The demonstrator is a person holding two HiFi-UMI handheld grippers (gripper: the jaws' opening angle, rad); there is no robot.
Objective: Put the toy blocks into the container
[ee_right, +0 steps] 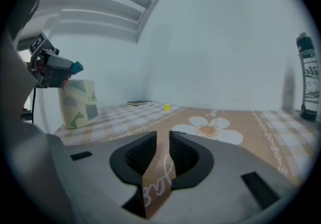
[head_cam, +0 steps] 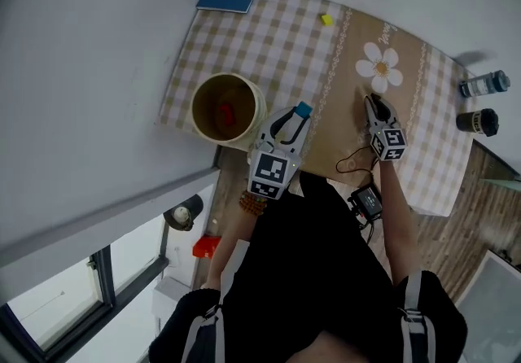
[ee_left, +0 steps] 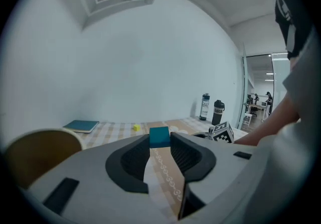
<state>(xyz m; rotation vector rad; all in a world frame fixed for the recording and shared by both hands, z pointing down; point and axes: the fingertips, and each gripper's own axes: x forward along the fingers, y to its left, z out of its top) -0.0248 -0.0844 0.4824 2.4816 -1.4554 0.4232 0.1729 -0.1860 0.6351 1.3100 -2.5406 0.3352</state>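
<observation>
One teal block (head_cam: 303,109) is clamped in the left tongs (ee_left: 160,142), bound for the tabletop-corner container (ee_right: 77,102); the empty right tongs (ee_right: 163,140) idle slightly apart.

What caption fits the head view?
The left gripper holds a teal block beside the container; a red block lies inside.

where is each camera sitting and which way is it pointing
Head view: on the person's head, looking steeply down at the table; shows both forearms, the left gripper and the right gripper.
Left gripper view: on the left gripper, looking along its jaws, closed on the blue block, across the table to the wall; the person's arm shows at right.
Right gripper view: on the right gripper, looking along its empty jaws across the table; the left gripper shows upper left, near the container.
Shared: all three show the yellow block.
</observation>
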